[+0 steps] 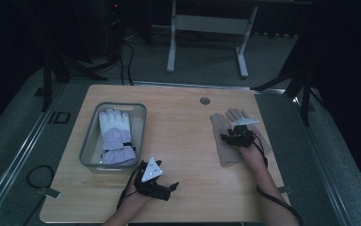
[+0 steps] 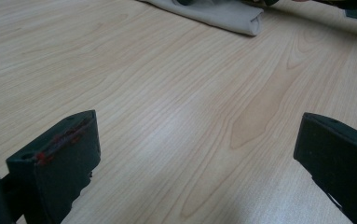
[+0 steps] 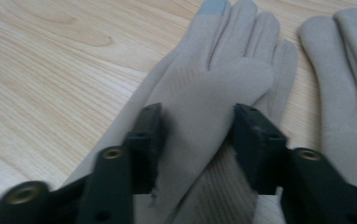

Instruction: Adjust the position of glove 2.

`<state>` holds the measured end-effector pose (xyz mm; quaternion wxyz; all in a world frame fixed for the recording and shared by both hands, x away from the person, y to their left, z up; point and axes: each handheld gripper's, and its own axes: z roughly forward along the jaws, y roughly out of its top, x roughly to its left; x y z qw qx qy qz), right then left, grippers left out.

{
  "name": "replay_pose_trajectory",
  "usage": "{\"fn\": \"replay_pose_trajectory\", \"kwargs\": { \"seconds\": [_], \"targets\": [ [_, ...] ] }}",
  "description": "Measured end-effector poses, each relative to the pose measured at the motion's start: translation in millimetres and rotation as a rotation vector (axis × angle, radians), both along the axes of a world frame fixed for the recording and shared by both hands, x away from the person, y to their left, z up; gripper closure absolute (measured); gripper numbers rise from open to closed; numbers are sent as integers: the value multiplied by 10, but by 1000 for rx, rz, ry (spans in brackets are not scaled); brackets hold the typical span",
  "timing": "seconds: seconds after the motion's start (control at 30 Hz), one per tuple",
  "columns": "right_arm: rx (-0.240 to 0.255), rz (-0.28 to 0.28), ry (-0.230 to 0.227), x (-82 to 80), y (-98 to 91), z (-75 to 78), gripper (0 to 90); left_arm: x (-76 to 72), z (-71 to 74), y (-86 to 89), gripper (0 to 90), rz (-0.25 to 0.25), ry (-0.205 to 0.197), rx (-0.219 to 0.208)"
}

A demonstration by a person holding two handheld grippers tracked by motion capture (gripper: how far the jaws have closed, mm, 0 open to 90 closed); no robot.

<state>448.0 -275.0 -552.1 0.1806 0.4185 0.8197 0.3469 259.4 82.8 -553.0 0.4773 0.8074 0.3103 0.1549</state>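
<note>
While looking down from the high view: light wooden table (image 1: pixel 192 141), wide bare strip through the middle between the two hands. Grey plastic bin (image 1: pixel 89 136) near the left edge, holding a white and lilac padded glove (image 1: pixel 116 136); round emblem on the glove's back, too small to read. Left gripper (image 1: pixel 171 187) close to the near edge, just beside the bin's near corner, jaws spread over bare wood. Right gripper (image 1: pixel 228 137) on a beige knit glove (image 1: pixel 226 155) lying near the right edge, with a second beige glove (image 1: pixel 237 114) just beside it, farther from the person. Small grey round cap (image 1: pixel 205 100) near the far edge. Pale floor mark (image 1: pixel 59 117) left of the table, reading roughly "ID".

Along the left gripper view: left gripper (image 2: pixel 197 154) released, jaws wide apart, plain wood grain between them, red smears on one jaw. Cuff end of the beige knit glove (image 2: pixel 223 14) well ahead, open wood in between.

Along the right gripper view: right gripper (image 3: pixel 197 130) clenched on a fold of the beige knit glove (image 3: pixel 223 56), both pads against fabric. Grey patch (image 3: pixel 213 6) on one fingertip. Second beige glove (image 3: pixel 348 93) alongside, narrow wood showing between.
</note>
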Motion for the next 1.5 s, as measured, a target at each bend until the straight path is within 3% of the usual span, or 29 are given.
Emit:
{"fn": "replay_pose_trajectory", "kwargs": {
  "seconds": [0.17, 0.27, 0.4, 0.47, 0.77, 1.1, 1.2, 1.27, 1.3, 1.5],
  "targets": [
    [13, -2, 2, -25, 37, 2, 714, 15, -3, 22, 6, 14, -13, -8],
    [1, -32, 32, -47, 99, 32, 768, 17, 1, 36, 6, 20, -17, -9],
    [-4, -68, 57, -92, 158, 73, 784, 10, 7, 39, 6, 21, -22, -9],
    [18, -86, 68, -125, 179, 97, 786, 10, 10, 37, 6, 21, -22, -7],
    [85, -109, 25, -303, 328, 359, 787, 8, 13, 40, 6, 24, -24, -12],
    [173, -117, -11, -560, 709, 798, 786, -7, 38, 51, 6, 27, -41, -20],
    [187, -125, -7, -596, 750, 819, 786, -13, 42, 46, 6, 26, -42, -22],
    [198, -158, -13, -762, 939, 823, 785, -18, 42, 40, 6, 22, -43, -24],
    [198, -158, -13, -762, 939, 823, 785, -21, 42, 38, 6, 20, -45, -22],
    [183, -177, 6, -880, 1149, 583, 784, -42, 39, 27, 6, 15, -45, -20]
  ]
}}
